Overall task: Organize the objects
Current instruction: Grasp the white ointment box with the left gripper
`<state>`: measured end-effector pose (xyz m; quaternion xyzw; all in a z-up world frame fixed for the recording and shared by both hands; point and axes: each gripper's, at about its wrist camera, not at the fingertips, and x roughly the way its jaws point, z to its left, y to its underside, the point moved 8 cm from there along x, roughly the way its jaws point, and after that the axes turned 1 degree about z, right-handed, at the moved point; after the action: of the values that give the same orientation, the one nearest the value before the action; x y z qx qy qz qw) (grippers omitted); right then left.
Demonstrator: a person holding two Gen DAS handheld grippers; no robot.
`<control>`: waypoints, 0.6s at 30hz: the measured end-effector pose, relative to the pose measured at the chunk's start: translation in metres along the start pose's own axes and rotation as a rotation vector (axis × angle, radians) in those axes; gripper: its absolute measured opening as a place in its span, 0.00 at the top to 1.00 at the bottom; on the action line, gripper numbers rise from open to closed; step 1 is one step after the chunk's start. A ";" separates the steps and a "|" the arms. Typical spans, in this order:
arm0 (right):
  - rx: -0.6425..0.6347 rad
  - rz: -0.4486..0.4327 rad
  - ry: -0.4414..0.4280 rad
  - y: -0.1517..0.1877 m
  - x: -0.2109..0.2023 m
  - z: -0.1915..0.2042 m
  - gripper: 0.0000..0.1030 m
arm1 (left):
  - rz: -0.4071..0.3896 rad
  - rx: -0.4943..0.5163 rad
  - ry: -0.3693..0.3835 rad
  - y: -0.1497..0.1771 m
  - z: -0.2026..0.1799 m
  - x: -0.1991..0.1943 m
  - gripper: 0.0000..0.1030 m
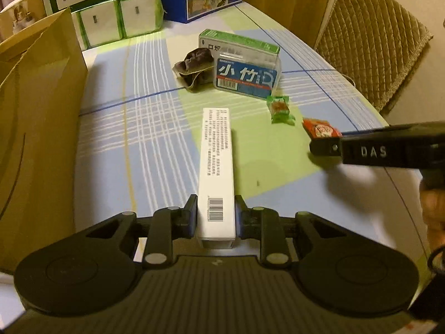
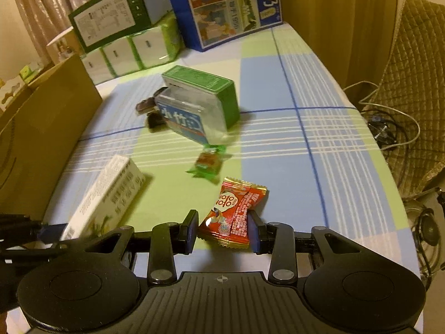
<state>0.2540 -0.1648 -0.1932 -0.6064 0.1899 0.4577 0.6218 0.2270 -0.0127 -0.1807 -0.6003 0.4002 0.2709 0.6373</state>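
- Your left claw (image 1: 215, 214) is closed on the near end of the long white carton (image 1: 215, 172), pads flat on its two long sides by the barcode; it is stiff, light card by the look of it, so expect the far end to swing if you tilt it, and grip only firmly enough not to dent the walls
- Your right claw (image 2: 224, 229) is nearly closed around the red snack packet (image 2: 235, 211), the pads at or very near its sides; I cannot tell whether it is pinched yet. The glossy film will crinkle and slip, so squeeze the padded middle, not the crimped ends
- Both sit low over the checked tabletop (image 2: 347, 167), whose cloth is smooth blue, green and white
- Just beyond lies a small green-wrapped candy (image 1: 280, 109), light with twisted, flimsy ends
- Farther on, a clear hard-plastic case with a blue label (image 1: 246, 79) leans against a green box (image 1: 239, 43); rigid and slick, take it across the narrow faces
- Beside it, a crumpled dark wrapper (image 1: 193, 64), soft and shapeless
- On your left stands a brown paper bag (image 1: 36, 111), likely the destination
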 end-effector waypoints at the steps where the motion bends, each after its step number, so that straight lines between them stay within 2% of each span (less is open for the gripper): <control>1: -0.003 -0.001 -0.004 0.000 0.000 0.002 0.67 | -0.003 0.004 -0.006 -0.003 0.002 0.001 0.72; 2: -0.004 -0.001 -0.005 0.000 0.000 0.003 0.67 | -0.008 0.009 -0.011 -0.006 0.003 0.001 0.69; 9: 0.003 -0.004 -0.011 -0.002 0.001 0.002 0.67 | 0.024 0.055 0.014 -0.026 -0.002 0.025 0.70; 12: -0.010 0.000 -0.004 -0.001 0.002 0.003 0.67 | 0.043 0.074 0.018 -0.028 -0.004 0.032 0.79; 18: -0.028 0.020 0.019 0.002 0.009 0.002 0.67 | 0.034 0.081 0.018 -0.027 -0.005 0.032 0.79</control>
<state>0.2561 -0.1598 -0.2012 -0.6175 0.1954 0.4607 0.6068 0.2657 -0.0252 -0.1929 -0.5696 0.4264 0.2599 0.6528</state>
